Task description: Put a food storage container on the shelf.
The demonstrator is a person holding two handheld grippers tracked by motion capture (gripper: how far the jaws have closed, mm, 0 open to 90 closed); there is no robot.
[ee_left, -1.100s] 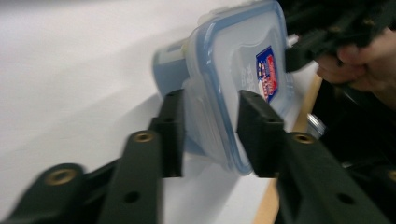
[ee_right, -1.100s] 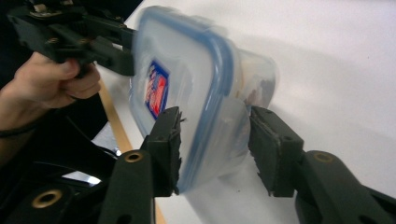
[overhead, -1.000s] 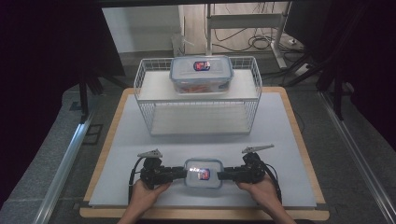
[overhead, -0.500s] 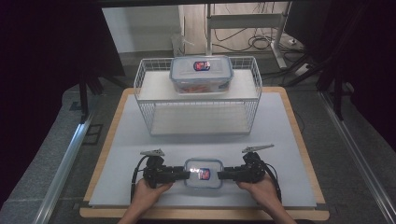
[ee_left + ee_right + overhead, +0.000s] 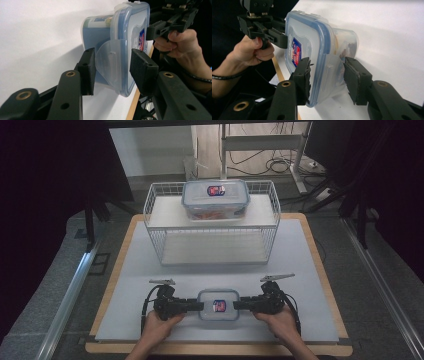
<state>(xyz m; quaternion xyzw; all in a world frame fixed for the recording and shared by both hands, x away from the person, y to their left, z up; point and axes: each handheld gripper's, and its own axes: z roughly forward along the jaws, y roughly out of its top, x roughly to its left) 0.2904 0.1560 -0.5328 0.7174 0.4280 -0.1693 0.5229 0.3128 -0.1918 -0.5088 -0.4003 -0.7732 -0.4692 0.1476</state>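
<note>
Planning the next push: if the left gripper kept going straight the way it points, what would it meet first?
The left gripper points at the box end; its clip flap sits between the open jaws, so it would meet that first. Beyond the box waits the right gripper.

- Wood-edged board (image 5: 320,250) with a white mat (image 5: 300,270) covering nearly all of it, sitting on grey floor (image 5: 50,310).
- White wire rack (image 5: 212,251) stands at the far middle of the mat.
- Small box (image 5: 218,304) with a blue-rimmed lid sits on the mat near the front edge, well apart from the rack.
- Bigger box (image 5: 216,199) is on the rack's shelf.
</note>
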